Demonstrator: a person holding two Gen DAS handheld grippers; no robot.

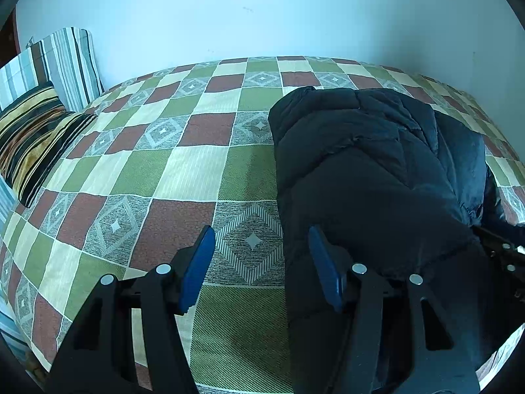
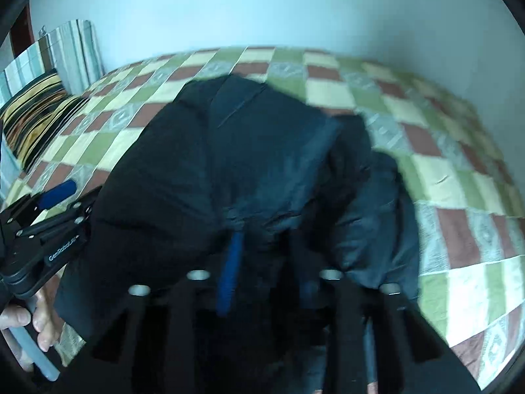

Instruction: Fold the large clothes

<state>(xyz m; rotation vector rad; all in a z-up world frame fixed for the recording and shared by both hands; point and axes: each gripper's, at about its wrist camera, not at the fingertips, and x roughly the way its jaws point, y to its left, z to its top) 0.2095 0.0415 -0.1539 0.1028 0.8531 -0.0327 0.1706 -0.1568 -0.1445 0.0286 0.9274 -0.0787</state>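
A dark padded jacket (image 1: 367,170) lies bunched on the checked bedspread (image 1: 164,170), on the right of the left wrist view. My left gripper (image 1: 261,269) is open and empty; its left pad is over the bedspread and its right pad sits against the jacket's left edge. In the right wrist view the jacket (image 2: 229,164) fills the middle, blurred. My right gripper (image 2: 269,272) is in the jacket's folds; one blue pad (image 2: 229,272) shows and the other is hidden by fabric. The left gripper also shows at the left of the right wrist view (image 2: 59,193).
Striped pillows (image 1: 39,121) are stacked at the bed's left end against a pale blue wall (image 1: 262,10). The person's hand (image 2: 29,325) holds the left gripper's handle. The checked bedspread (image 2: 443,180) extends to the right of the jacket.
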